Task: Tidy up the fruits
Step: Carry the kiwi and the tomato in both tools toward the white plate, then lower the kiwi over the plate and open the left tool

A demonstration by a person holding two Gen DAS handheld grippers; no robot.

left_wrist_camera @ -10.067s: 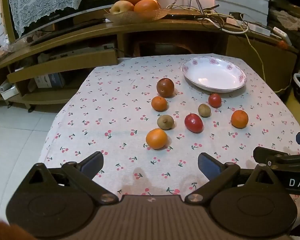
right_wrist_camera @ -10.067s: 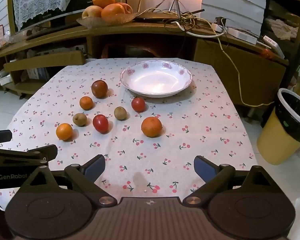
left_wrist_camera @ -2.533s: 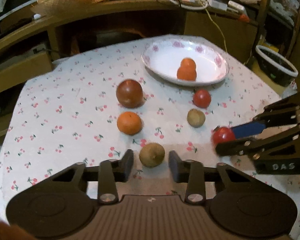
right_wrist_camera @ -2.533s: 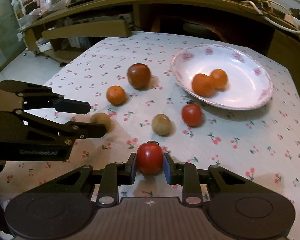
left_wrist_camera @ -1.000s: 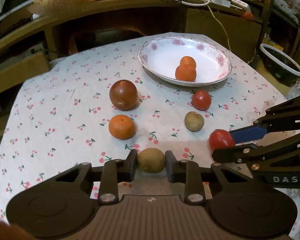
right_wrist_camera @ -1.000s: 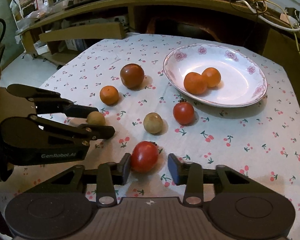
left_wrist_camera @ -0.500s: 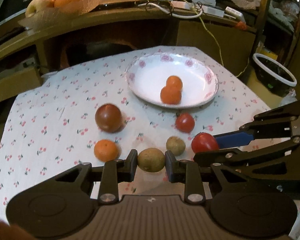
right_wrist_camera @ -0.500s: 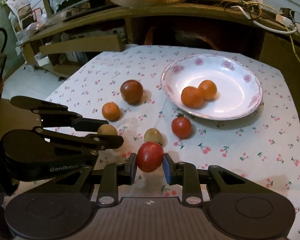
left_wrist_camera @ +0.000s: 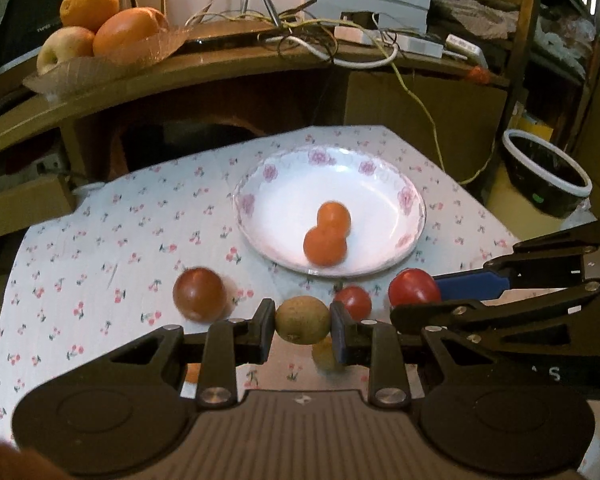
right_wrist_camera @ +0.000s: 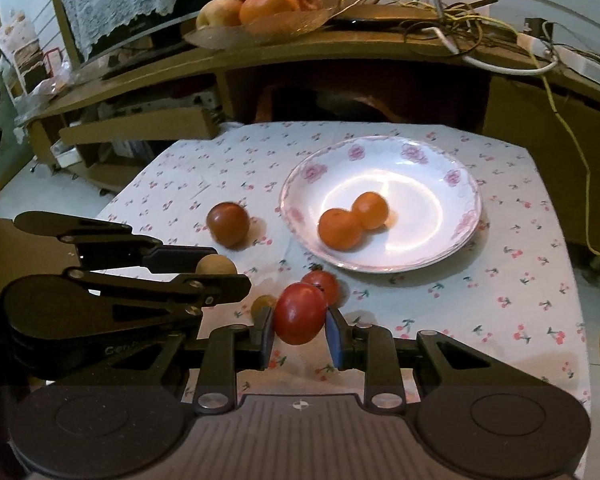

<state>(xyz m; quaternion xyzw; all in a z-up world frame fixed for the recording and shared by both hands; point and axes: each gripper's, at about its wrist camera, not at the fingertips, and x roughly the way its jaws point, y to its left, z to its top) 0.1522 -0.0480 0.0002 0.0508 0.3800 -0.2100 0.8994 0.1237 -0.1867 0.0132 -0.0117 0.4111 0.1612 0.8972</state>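
Two tools I hold above the table [right_wrist_camera: 520, 240]: my left tool [left_wrist_camera: 302, 330] clamps a kiwi [left_wrist_camera: 302, 319], my right tool [right_wrist_camera: 299, 330] clamps a tomato [right_wrist_camera: 300, 313]. Two oranges [right_wrist_camera: 340, 229] lie touching in the plate [right_wrist_camera: 456, 178]; another tomato [left_wrist_camera: 353, 302] rests just beside its near rim.

Left claw [left_wrist_camera: 302, 325] and right claw [right_wrist_camera: 300, 330] both clamped, held side by side.

Both wrist cams sit low, close, facing same plate [left_wrist_camera: 414, 216] [right_wrist_camera: 466, 200], side by side.
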